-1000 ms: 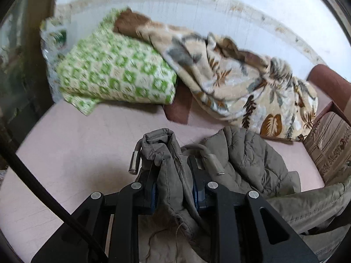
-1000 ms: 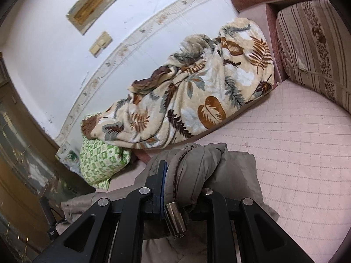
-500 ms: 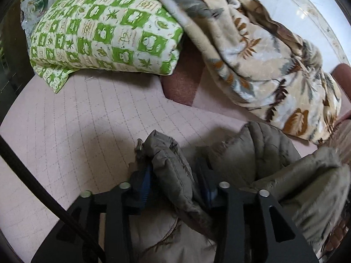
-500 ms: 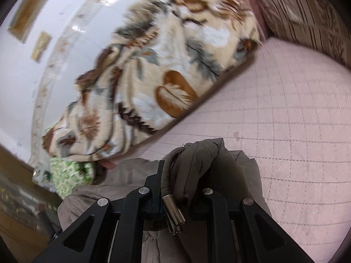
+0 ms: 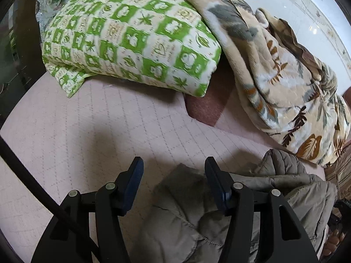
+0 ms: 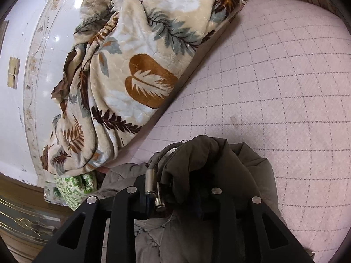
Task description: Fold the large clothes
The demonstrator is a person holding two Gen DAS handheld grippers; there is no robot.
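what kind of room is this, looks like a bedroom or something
Most likely a bedroom or a living room daybed in a home: a pink quilted mattress cover, a green-and-white patterned pillow and a bunched beige leaf-print fleece blanket against a white wall, with an olive padded jacket lying on the cover.

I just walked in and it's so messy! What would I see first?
Probably the big leafy blanket, heaped against the wall at the back of the bed. Next, the green-and-white pillow lying beside it. Up close, the right tongs pinch a grey-brown jacket, while the left tongs hang open above it.
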